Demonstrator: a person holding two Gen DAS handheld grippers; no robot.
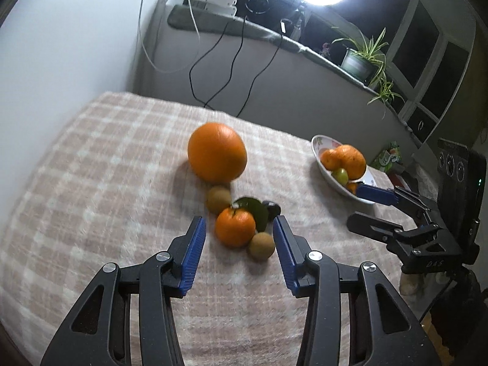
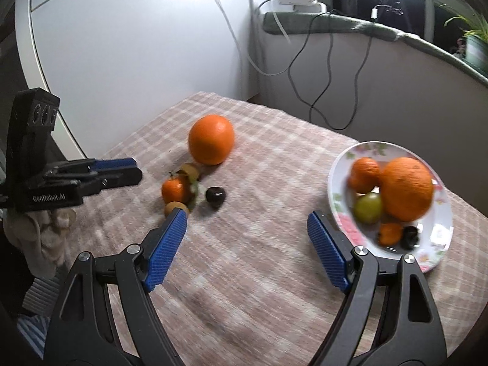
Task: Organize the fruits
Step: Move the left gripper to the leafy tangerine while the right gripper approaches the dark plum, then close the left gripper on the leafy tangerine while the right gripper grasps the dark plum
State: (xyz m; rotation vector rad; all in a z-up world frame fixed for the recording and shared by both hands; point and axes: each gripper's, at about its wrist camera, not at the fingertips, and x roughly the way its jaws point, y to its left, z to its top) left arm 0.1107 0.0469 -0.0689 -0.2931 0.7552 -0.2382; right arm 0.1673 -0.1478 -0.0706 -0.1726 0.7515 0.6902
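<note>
On the checked cloth lie a big orange (image 1: 217, 152) (image 2: 211, 143), a leafy tangerine (image 1: 235, 227) (image 2: 175, 189), two small brown fruits (image 1: 219, 199) (image 1: 261, 245) and a dark fruit (image 1: 272, 208) (image 2: 215, 196). My left gripper (image 1: 239, 222) is open. Its blue pads flank the tangerine and the nearer brown fruit without touching them. My right gripper (image 2: 247, 215) stands open over bare cloth, its right finger beside the flowered plate (image 2: 341, 167) (image 1: 317, 141). The plate holds an orange (image 2: 407, 187), a tangerine, a green fruit and two small ones.
The cloth-covered table (image 1: 91, 183) ends at a white wall on the left and a low grey ledge (image 1: 274, 39) behind. Black cables (image 1: 213, 76) hang down the ledge. A potted plant (image 1: 360, 58) and a bright lamp stand at the back right.
</note>
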